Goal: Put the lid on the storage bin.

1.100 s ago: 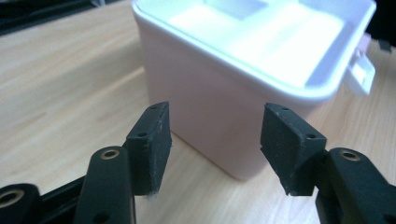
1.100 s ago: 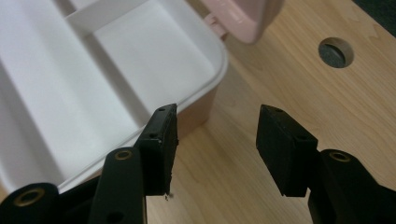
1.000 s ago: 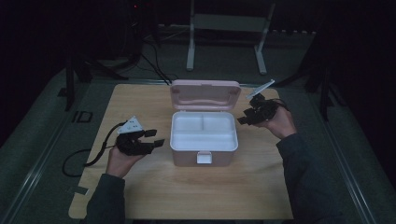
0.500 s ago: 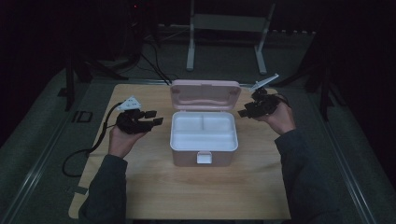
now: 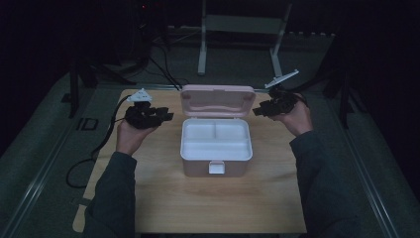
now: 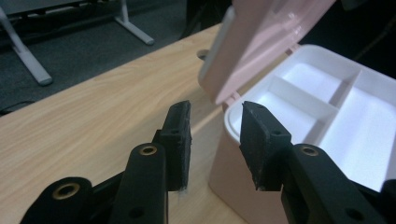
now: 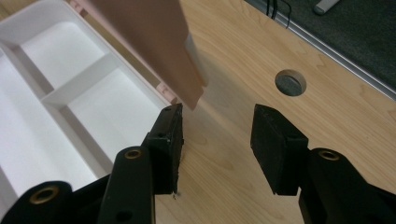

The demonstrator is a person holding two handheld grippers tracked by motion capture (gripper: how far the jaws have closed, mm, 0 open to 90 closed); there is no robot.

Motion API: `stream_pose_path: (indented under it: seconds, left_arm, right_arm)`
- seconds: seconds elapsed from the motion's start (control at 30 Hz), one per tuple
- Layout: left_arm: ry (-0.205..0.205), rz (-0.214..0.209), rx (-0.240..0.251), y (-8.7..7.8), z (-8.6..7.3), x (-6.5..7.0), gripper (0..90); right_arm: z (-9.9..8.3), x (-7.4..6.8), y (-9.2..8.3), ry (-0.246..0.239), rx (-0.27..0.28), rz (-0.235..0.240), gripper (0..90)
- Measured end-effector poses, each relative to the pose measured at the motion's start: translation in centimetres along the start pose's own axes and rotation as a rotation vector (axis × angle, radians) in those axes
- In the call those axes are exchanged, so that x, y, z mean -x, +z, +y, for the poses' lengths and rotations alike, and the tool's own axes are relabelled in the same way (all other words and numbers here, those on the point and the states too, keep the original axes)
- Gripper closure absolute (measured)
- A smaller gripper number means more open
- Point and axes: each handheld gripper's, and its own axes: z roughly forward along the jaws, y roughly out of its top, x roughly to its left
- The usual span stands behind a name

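Observation:
A pink box (image 5: 216,168) with a white, divided tray inside stands open mid-table, its lid (image 5: 217,100) upright at the back. My left gripper (image 5: 166,116) hovers just left of the lid's hinge end. In the left gripper view its jaws (image 6: 215,135) have just been closing and stand open with nothing between them, pointing at the box's corner (image 6: 224,121) under the lid (image 6: 261,42). My right gripper (image 5: 257,111) floats just right of the lid. Its jaws (image 7: 217,140) have narrowed slightly and stand open over bare wood beside the lid's edge (image 7: 154,42) and the tray (image 7: 70,93).
The wooden table (image 5: 198,203) has a round cable hole (image 7: 290,82) near its back right edge. A black cable (image 5: 106,139) trails from the left gripper off the table's left side. A metal stand (image 5: 237,29) rises behind the table; the surroundings are dark.
The left hand has moved away from the person and up, from beside the box's body to beside the lid, its jaws narrowing. The right hand has risen slightly.

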Motion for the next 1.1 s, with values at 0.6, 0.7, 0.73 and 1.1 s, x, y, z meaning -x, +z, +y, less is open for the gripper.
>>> stream_pose_path:
  seconds: [0.6, 0.7, 0.73, 1.1]
  left_arm:
    - [-0.008, 0.009, 0.008, 1.1, 3.8, -0.4, 68.8]
    - [0.000, 0.012, 0.003, 1.4, 4.2, -0.1, 71.4]
    - [0.004, 0.010, 0.003, 1.5, 4.4, -0.1, 72.1]
    - [0.004, 0.025, -0.009, 1.8, 4.8, 0.2, 85.6]
  right_arm:
    - [1.5, 0.4, 0.4, 0.019, 0.021, -0.036, 84.4]
    - [1.7, 0.3, 0.5, 0.017, 0.033, -0.038, 84.5]
    - [1.8, 0.3, 0.6, 0.016, 0.034, -0.036, 84.4]
    - [1.8, 0.2, 0.3, 0.029, 0.076, -0.012, 81.2]
